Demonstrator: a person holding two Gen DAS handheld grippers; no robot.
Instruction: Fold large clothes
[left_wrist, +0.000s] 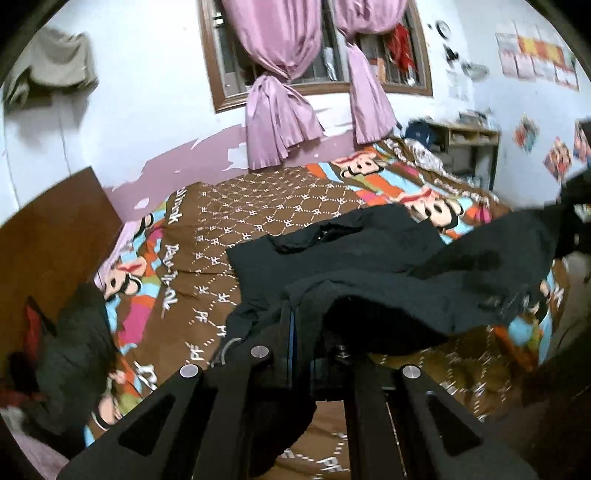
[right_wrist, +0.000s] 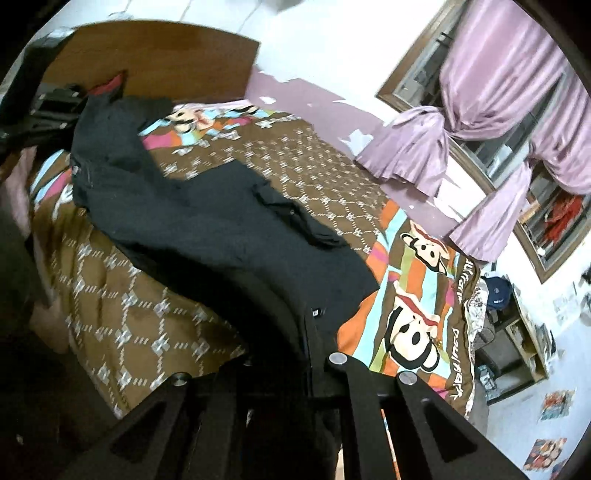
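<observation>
Headboard: a brown wooden headboard stands at the left end of the bed, against the white and purple wall.
Side pile: dark clothing with a bit of red lies heaped at the left edge of the bed, near the headboard.
Bedspread: a brown patterned bedspread with bright striped cartoon panels covers the bed and carries the garment.
Left gripper: the left gripper has its jaws pressed together on a bunched edge of the black garment; the cloth drapes over the fingertips and hides them, lifted off the bedspread.
Garment: the far part of the black garment lies spread on the middle of the bedspread, its near edge raised and stretched between the two tools. In the right wrist view it runs from the upper left down to the tool.
Right gripper: the right gripper is clamped on the other end of the raised edge, with fabric folding over its tips.
Curtains: knotted pink curtains hang at a barred window behind the bed.
Shelf: a low wooden shelf stands at the right, beyond the foot of the bed.
</observation>
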